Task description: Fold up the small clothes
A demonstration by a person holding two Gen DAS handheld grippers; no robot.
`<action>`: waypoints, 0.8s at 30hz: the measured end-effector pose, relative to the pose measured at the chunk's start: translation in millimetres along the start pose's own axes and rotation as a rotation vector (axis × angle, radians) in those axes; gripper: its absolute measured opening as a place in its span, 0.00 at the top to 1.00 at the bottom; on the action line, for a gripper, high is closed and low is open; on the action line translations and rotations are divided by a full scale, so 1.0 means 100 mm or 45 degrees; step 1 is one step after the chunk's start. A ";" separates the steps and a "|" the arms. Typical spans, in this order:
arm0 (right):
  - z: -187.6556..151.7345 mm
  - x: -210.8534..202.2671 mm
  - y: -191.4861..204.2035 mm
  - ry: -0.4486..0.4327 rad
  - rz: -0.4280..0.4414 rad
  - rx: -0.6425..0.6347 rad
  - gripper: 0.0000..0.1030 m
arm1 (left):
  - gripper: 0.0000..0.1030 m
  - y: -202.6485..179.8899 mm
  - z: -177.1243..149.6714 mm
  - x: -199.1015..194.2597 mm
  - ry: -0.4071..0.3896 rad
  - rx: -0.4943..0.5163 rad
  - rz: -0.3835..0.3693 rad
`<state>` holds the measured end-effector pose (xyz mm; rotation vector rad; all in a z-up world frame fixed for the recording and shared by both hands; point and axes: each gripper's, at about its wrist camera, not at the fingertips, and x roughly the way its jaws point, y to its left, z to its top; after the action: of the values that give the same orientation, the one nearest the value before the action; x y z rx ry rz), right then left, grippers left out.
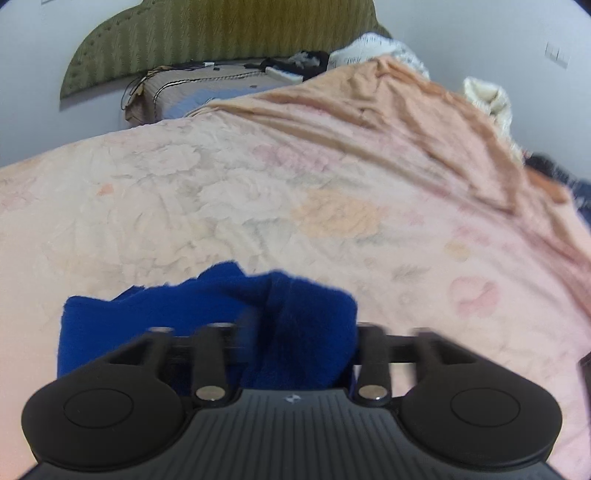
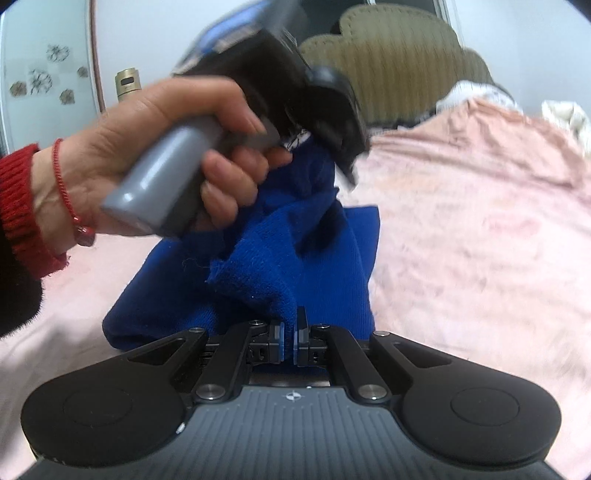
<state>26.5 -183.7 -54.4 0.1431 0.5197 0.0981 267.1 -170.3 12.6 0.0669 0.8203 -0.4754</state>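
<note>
A blue knitted garment (image 1: 207, 306) lies bunched on the pink floral blanket (image 1: 258, 192). In the left wrist view my left gripper (image 1: 303, 332) stands open, its jaws wide apart with a hump of the blue cloth between them. The right wrist view shows the same garment (image 2: 332, 266) with one folded edge lifted. My right gripper (image 2: 290, 339) is shut on that edge, which is pinched between the blue pads. Beyond it a hand (image 2: 155, 140) holds the left gripper (image 2: 343, 158), blurred, pointing down onto the far part of the garment.
The blanket (image 2: 480, 221) stretches away to the right and far side, rumpled into an orange ridge (image 1: 424, 110). A green padded headboard (image 1: 207, 33) and a cluttered bedside stand (image 1: 207, 88) sit at the back. A red sleeve cuff (image 2: 18, 206) is at the left.
</note>
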 end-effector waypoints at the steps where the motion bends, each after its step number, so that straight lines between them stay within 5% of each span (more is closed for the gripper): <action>1: 0.00 0.02 -0.03 0.013 0.012 0.021 0.96 | 0.23 0.02 0.02 -0.07 -0.042 -0.025 -0.010; 6: -0.02 0.08 -0.12 0.060 0.048 0.113 0.94 | 0.18 0.20 0.14 -0.39 -0.186 -0.130 -0.042; 7: -0.02 0.10 -0.15 0.069 0.052 0.138 0.85 | 0.18 0.24 0.14 -0.44 -0.197 -0.144 -0.031; 16: -0.04 0.16 -0.75 0.127 0.345 0.644 0.58 | 0.18 0.50 -0.53 -0.74 -0.210 0.023 0.266; 19: -0.04 0.21 -0.91 0.125 0.408 0.758 0.58 | 0.18 0.56 -0.82 -0.82 -0.208 0.048 0.320; 22: 0.01 0.28 -0.90 0.128 0.333 0.721 0.88 | 0.18 0.63 -1.07 -0.84 -0.169 0.028 0.316; 24: 0.01 0.35 -0.91 0.159 0.324 0.746 0.88 | 0.18 0.66 -1.18 -0.84 -0.134 0.022 0.318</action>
<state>62.7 -268.8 -85.4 0.7802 0.6429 0.2020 165.9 -51.2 -16.4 0.1569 0.6931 -0.2479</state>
